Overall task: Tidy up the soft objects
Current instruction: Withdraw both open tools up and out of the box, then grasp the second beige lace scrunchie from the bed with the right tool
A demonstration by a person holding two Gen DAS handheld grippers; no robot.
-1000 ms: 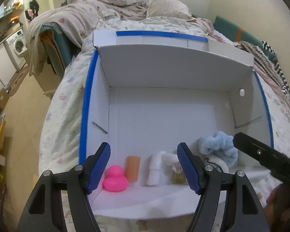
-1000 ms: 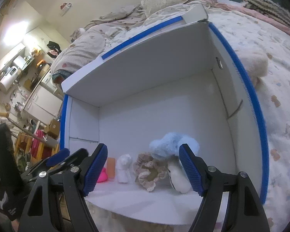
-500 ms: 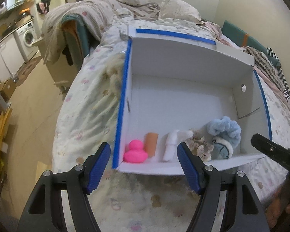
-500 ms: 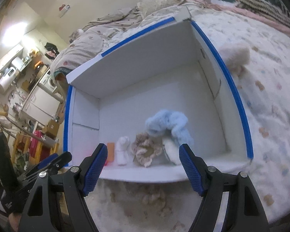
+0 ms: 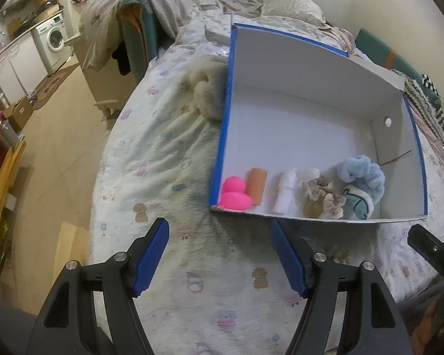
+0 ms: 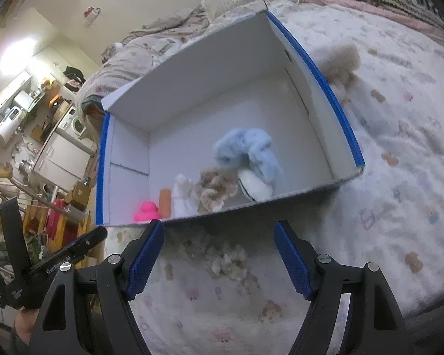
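A white box with blue-taped rims (image 5: 223,112) (image 6: 334,103) lies open on the bed. Along its near wall sit a pink duck (image 5: 233,193) (image 6: 146,211), an orange cylinder (image 5: 256,186), a white rolled cloth (image 5: 285,189), a beige scrunchie (image 5: 322,195), a white plush (image 5: 358,204) and a fluffy blue scrunchie (image 5: 362,173) (image 6: 245,151). Another beige scrunchie (image 6: 228,261) lies on the bedspread in front of the box, just ahead of my right gripper (image 6: 219,254). My left gripper (image 5: 220,251) hangs over the bedspread short of the box. Both are open and hold nothing.
A beige fluffy piece (image 5: 207,94) (image 6: 342,60) lies outside the box against a side wall in each view. Rumpled blankets and a pillow (image 5: 293,3) lie behind the box. The bed's edge (image 5: 103,159) drops to the floor on the left, with furniture and a washing machine (image 5: 54,38) beyond.
Both grippers have drawn back from over the box's near wall to above the bedspread in front of it. The box now sits farther off and more to the right in the left view.
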